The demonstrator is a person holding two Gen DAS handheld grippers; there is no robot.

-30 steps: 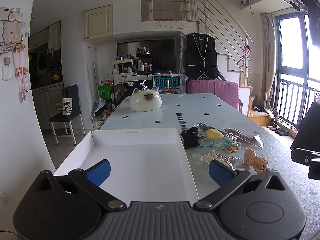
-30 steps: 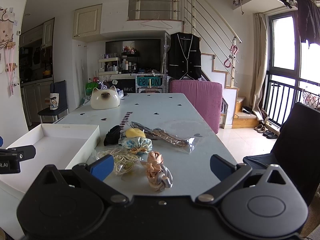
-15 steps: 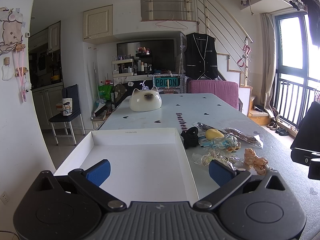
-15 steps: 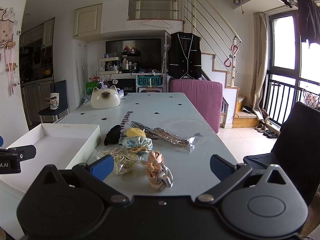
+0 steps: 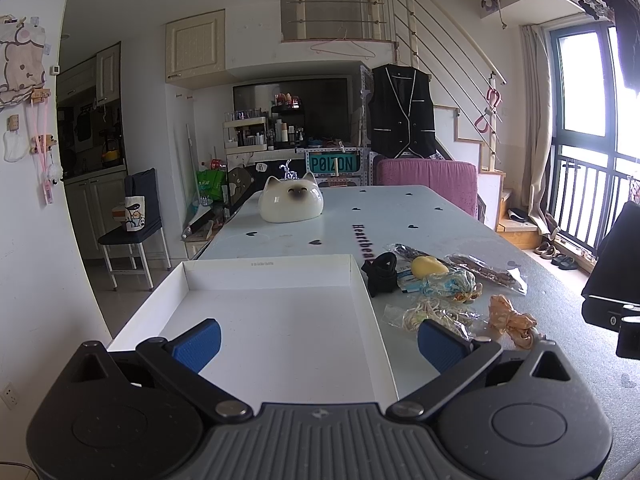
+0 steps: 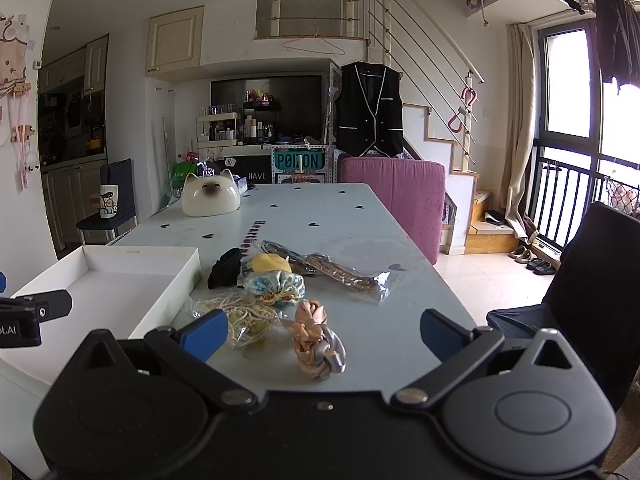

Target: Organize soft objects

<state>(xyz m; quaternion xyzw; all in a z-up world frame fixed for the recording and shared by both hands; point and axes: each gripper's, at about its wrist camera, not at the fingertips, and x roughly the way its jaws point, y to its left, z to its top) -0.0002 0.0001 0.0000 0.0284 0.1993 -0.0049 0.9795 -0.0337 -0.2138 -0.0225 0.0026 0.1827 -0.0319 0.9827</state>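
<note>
Over the surface, both my tongs hung spread and empty.
My left tongs (image 5: 318, 340) faced the white box (image 5: 276, 276); my right tongs (image 6: 322, 334) faced the peach scrunchie (image 6: 316, 338) beside it.

A teal plate (image 6: 299, 160) on the shelf unit behind the worktop reads "P0IZON" in white letters, and the black panel (image 6: 256, 176) just left of it carries "HAVE" in the right wrist view and a small "Hi" speech bubble (image 5: 261, 167) in the left wrist view. Black lettering (image 5: 363, 242) printed on the worktop (image 5: 400, 212) itself reads "Heartbea", the rest hidden by the black soft item. Small print on the white box's far wall (image 5: 260, 263) is too fine to read, and the left claw's body (image 6: 16, 330) shows "ot.AI" at the frame edge.
</note>
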